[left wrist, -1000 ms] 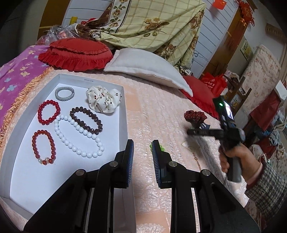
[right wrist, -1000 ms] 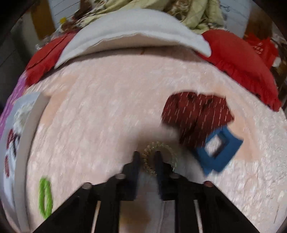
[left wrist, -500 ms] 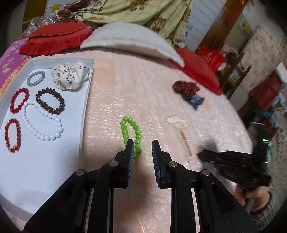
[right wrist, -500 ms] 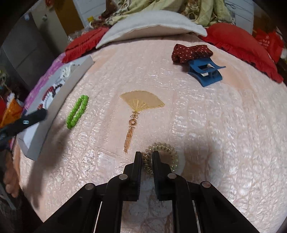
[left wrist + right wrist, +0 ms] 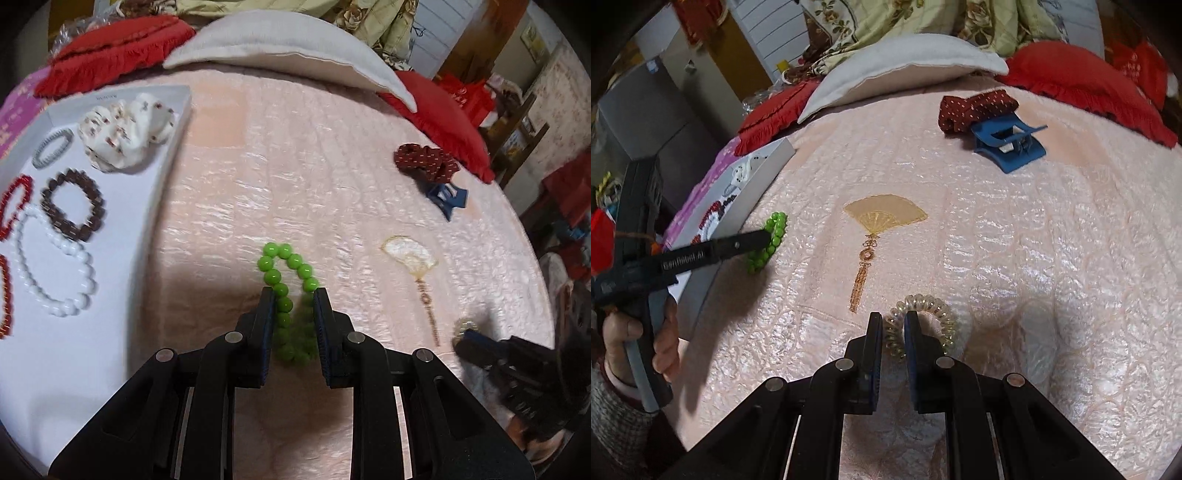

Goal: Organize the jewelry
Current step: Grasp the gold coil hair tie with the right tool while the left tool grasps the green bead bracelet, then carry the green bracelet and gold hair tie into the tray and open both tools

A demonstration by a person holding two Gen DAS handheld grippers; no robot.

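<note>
In the left wrist view, the left gripper (image 5: pixel 293 295) is seen low in the centre of the frame, its 2 jaws parted and set on either side of the green bead bracelet (image 5: pixel 288 273), which lies on the pink quilted bedspread (image 5: pixel 295 177); the near half of the bracelet sits between the jaws, but whether the pads are pressing on it cannot be told. At the left of that frame a white tray (image 5: pixel 55 369) is shown holding a white pearl bracelet (image 5: pixel 51 262), a dark brown bead bracelet (image 5: pixel 72 205), red bead bracelets (image 5: pixel 13 206), a grey ring-shaped band (image 5: pixel 51 147) and a white spotted scrunchie (image 5: pixel 125 134). In the right wrist view, the right gripper (image 5: pixel 894 326) is seen at the lower centre, its jaws narrowly apart with the left side of a clear spiral hair tie (image 5: pixel 923 321) between them; a firm grip cannot be confirmed. An embroidered gold fan (image 5: pixel 882 216) is stitched into the bedspread just above the tie. At the upper right of that frame a dark red dotted scrunchie (image 5: pixel 975 109) lies touching a blue claw clip (image 5: pixel 1008 146).
</note>
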